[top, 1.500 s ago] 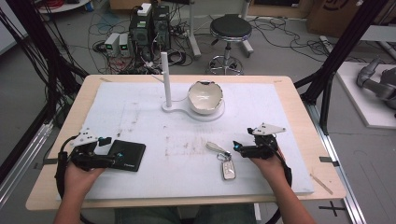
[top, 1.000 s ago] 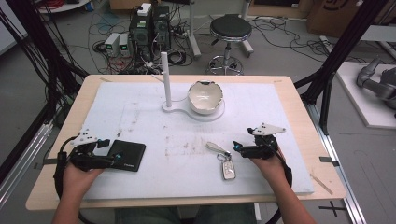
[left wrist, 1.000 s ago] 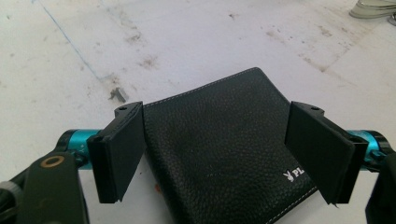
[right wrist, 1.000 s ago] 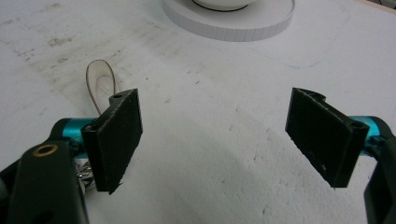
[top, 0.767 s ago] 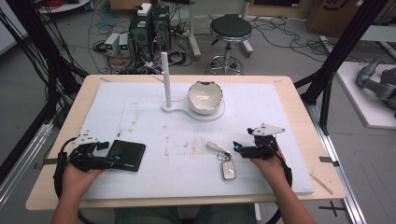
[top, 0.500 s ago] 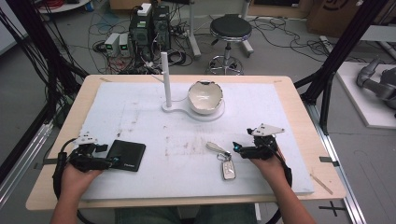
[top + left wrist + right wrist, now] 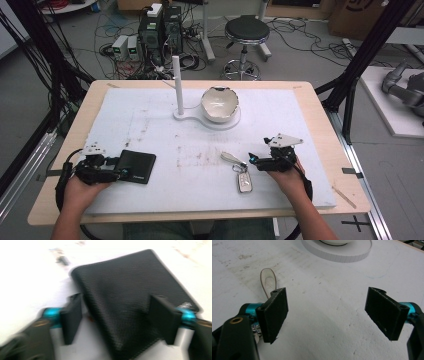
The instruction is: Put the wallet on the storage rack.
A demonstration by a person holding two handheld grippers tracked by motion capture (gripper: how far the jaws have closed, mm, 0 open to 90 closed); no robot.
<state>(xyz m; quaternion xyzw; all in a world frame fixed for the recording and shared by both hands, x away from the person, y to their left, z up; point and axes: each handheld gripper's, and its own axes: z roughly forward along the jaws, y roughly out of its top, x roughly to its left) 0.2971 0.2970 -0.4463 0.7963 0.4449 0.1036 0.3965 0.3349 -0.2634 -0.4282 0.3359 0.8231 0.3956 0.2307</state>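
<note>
A black wallet [image 7: 137,166] lies flat on the white mat at the front left. My left gripper [image 7: 119,170] is at its left edge, open, and the wallet's [image 7: 125,290] near corner reaches in between the jaws of the left gripper [image 7: 117,320]; this view is blurred. At the front right lies a car key fob [image 7: 244,181] with a pale strap loop [image 7: 231,158]. My right gripper [image 7: 253,160] hovers just right of it, open, with bare mat between the jaws [image 7: 328,312]. The strap loop [image 7: 267,282] shows beyond its left jaw.
A white bowl [image 7: 220,103] sits on a round white base [image 7: 235,121] at the mat's middle back, with an upright white post [image 7: 176,82] to its left. The base's rim [image 7: 337,255] lies ahead of the right gripper. The wooden table edge [image 7: 200,216] runs along the front.
My left gripper has shifted slightly at the wallet's left edge, and its view is motion-blurred. The right gripper and the key fob have stayed put.
</note>
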